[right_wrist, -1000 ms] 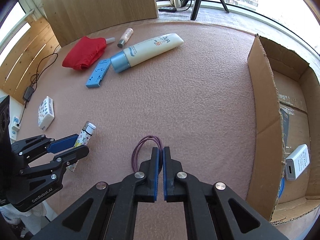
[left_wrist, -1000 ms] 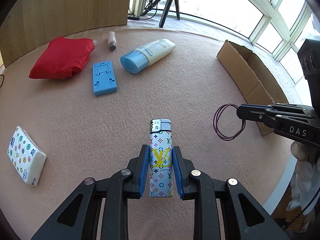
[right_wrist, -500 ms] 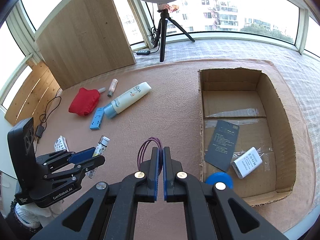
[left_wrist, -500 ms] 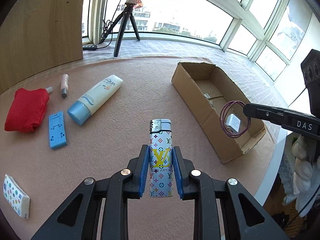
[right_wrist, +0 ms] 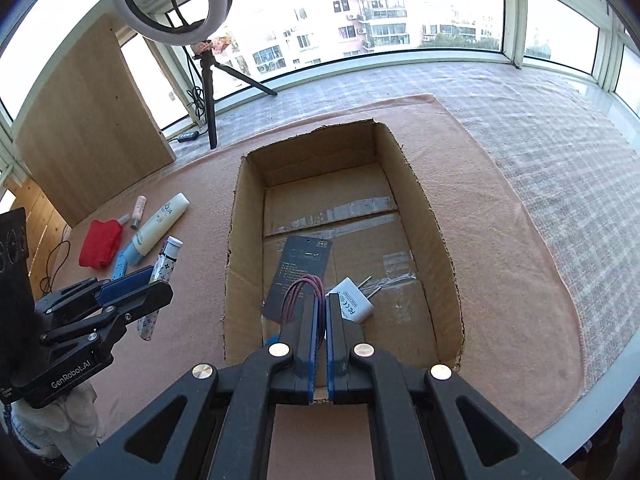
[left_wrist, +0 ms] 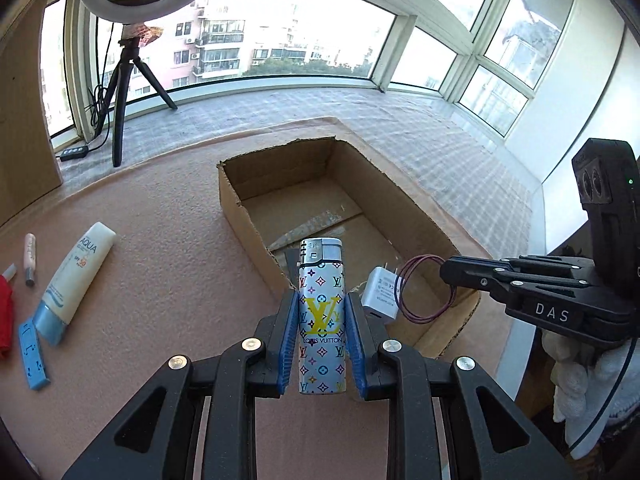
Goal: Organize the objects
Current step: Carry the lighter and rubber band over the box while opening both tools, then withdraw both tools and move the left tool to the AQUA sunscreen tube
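Patterned lighter (left_wrist: 322, 320) is sitting upright between the blue pads of the left gripper (left_wrist: 322, 322), which are pressing on its sides; it is hanging above the mat beside the cardboard box (right_wrist: 424, 200). Right gripper (right_wrist: 321, 312), jaws fully closed, is pinching a purple hair tie (right_wrist: 304, 292) over the box's near end. Inside are lying a white charger (right_wrist: 352, 306) and a dark card (right_wrist: 300, 272). Sunscreen tube (left_wrist: 76, 272) is lying on the mat.

A ring light (right_wrist: 171, 2) tops a tripod (right_wrist: 211, 92) (beside a wooden panel (right_wrist: 92, 120)).
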A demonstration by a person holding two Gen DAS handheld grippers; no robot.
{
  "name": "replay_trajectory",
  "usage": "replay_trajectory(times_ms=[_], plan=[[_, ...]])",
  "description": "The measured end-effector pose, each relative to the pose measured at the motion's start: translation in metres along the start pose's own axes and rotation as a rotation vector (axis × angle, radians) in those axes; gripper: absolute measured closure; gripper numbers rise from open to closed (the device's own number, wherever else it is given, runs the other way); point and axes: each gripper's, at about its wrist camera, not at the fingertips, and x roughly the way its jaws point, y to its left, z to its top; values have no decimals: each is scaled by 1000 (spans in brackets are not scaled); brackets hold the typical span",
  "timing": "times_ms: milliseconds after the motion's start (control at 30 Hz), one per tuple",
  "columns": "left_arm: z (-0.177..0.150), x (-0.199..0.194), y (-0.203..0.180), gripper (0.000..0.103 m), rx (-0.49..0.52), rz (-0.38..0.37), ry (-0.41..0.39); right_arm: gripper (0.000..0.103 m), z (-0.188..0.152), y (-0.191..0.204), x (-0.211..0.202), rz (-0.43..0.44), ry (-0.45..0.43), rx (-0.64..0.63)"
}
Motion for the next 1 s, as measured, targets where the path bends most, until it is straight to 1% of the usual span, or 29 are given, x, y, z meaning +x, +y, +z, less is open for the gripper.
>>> replay_trajectory(times_ms=[200, 400, 433, 533, 567, 733, 800, 867, 1000], plan=[[7, 19, -21, 78, 16, -21, 21, 100, -1, -12, 8, 2, 18, 24], [10, 19, -20, 77, 9, -35, 26, 99, 0, -13, 10, -5, 29, 19], [10, 17, -19, 77, 6, -36, 25, 97, 0, -13, 10, -7, 30, 20], [9, 12, -14, 77, 1, -25, 17, 81, 0, -12, 10, -8, 27, 29], [8, 9, -11, 77, -2, -21, 15, 78, 0, -12, 10, -5, 26, 32], [4, -8, 9, 77, -29, 4, 3, 76, 1, -2, 9, 7, 26, 30], [2, -17, 19, 77, -41, 21, 0, 71, 2, 3, 9, 14, 24, 29], [-1, -25, 32, 77, -55, 40, -5, 62, 2, 9, 8, 25, 21, 28], [-11, -42, 63, 76, -97, 77, -10, 61, 2, 25, 6, 53, 18, 26]])
